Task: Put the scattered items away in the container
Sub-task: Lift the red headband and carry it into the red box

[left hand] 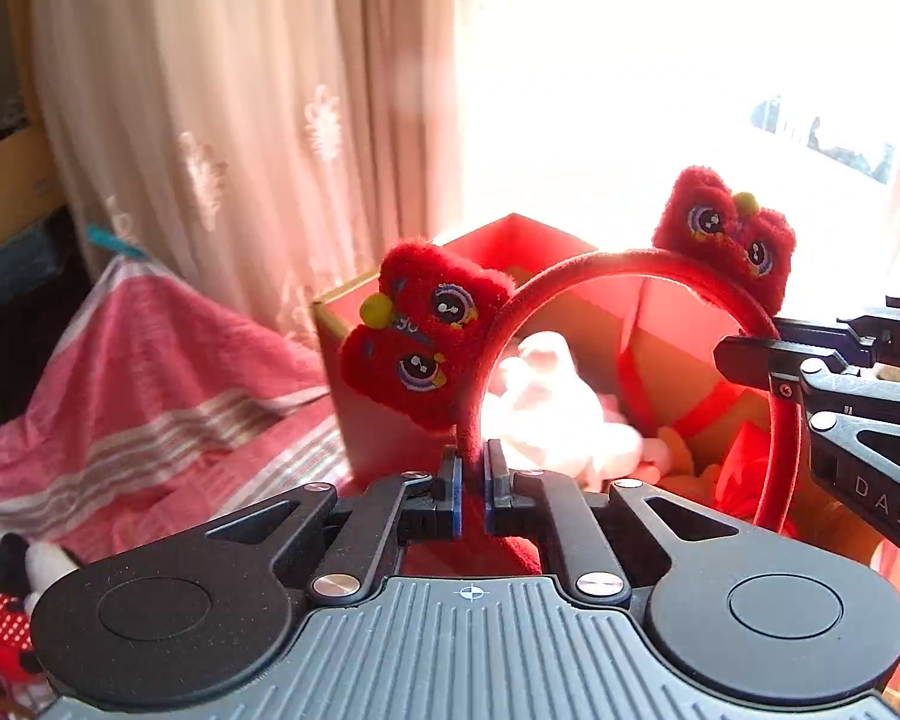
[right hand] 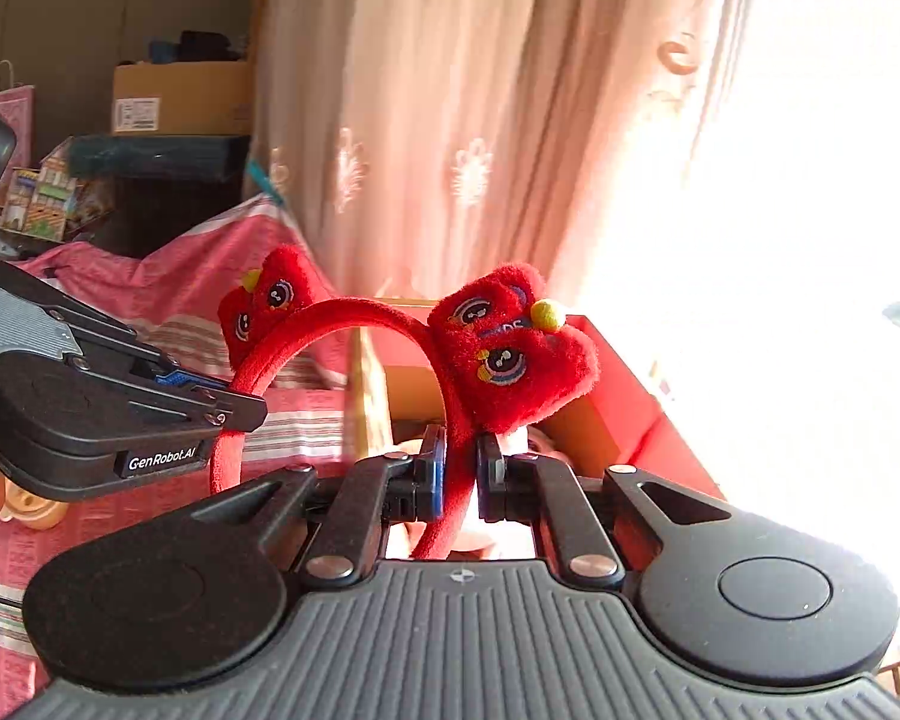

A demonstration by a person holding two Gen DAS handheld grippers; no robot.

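Note:
A red plush headband (left hand: 636, 261) with two lion-face ears hangs in the air between both grippers. My left gripper (left hand: 473, 468) is shut on one end of the band, just under the left ear (left hand: 426, 336). My right gripper (right hand: 461, 468) is shut on the other end, below the ear (right hand: 510, 354); from the left wrist view it comes in from the right (left hand: 750, 354). Behind and below the headband stands an open red box (left hand: 510, 240), with a white soft toy (left hand: 546, 408) and orange items inside. In the right wrist view the box (right hand: 624, 414) sits right beyond the fingers.
A pink striped cloth (left hand: 150, 396) covers the surface left of the box. A pale patterned curtain (left hand: 240, 120) and a bright window rise behind. A small red and white plush (left hand: 6, 600) lies at the lower left. A cardboard box (right hand: 180, 96) sits on a dark shelf.

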